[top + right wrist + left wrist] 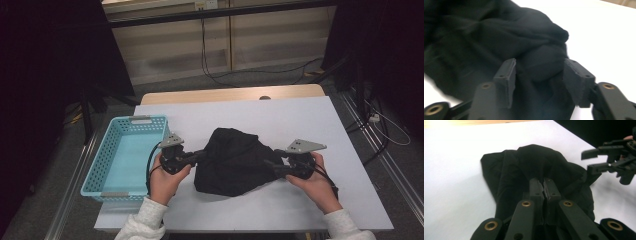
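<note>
On the white table (300, 120) a blue basket (122, 155) stands at the left, likely meant to receive the black cloth (232, 160), which lies crumpled in a heap just beside it, between the two hands. At the heap's left edge the left gripper (200, 156) is clamped tight on a fold of the cloth, seemingly to anchor that side. At the right edge the right gripper (270, 165) has its jaws spread apart, a bulge of fabric lying between them without being pinched, apparently so it can take a fresh hold.
</note>
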A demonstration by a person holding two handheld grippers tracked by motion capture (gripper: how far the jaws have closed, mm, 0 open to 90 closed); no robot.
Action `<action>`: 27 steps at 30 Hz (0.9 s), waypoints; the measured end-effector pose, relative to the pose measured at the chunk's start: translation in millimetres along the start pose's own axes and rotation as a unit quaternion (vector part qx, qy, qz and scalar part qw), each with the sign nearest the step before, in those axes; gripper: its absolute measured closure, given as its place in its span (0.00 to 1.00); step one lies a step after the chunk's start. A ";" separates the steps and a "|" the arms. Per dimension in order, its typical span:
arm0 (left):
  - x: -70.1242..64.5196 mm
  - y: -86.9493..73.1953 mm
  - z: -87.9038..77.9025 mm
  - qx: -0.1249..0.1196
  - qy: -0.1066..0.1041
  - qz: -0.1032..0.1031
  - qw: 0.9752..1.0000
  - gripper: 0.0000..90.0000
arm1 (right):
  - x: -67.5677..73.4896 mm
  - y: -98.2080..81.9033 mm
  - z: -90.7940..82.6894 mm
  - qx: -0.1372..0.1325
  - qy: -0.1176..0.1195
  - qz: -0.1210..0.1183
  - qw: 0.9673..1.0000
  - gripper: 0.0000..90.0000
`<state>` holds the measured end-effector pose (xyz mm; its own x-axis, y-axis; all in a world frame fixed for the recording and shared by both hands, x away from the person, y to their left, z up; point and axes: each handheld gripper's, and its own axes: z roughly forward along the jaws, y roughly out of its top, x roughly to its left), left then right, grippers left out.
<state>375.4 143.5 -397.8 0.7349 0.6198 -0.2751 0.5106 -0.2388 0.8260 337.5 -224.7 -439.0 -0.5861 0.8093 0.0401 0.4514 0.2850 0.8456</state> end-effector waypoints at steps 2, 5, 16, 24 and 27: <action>0.2 -1.6 -2.3 -0.002 0.003 -0.001 1.000 0.97 | -0.6 2.4 11.2 0.017 -0.009 0.000 1.000 0.41; -1.0 -3.1 -1.3 -0.003 0.004 -0.003 1.000 0.97 | -1.2 4.8 27.9 0.034 -0.018 0.008 0.999 0.41; -3.1 -6.4 3.9 0.006 0.004 0.000 1.000 0.97 | 4.6 4.6 59.0 0.076 -0.003 -0.011 0.997 0.77; -3.9 -5.2 2.2 0.003 0.009 0.007 1.000 0.97 | -0.7 -7.4 32.8 0.073 0.015 0.002 0.997 0.98; -4.8 -4.7 3.7 0.004 0.010 0.008 1.000 0.97 | -7.0 -15.6 13.2 0.073 0.003 0.001 0.997 0.98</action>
<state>371.1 138.8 -402.2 0.7345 0.6303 -0.2516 0.5018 -0.2547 0.8266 343.5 -228.0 -459.5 -0.5885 0.8072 0.0450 0.5451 0.3551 0.7594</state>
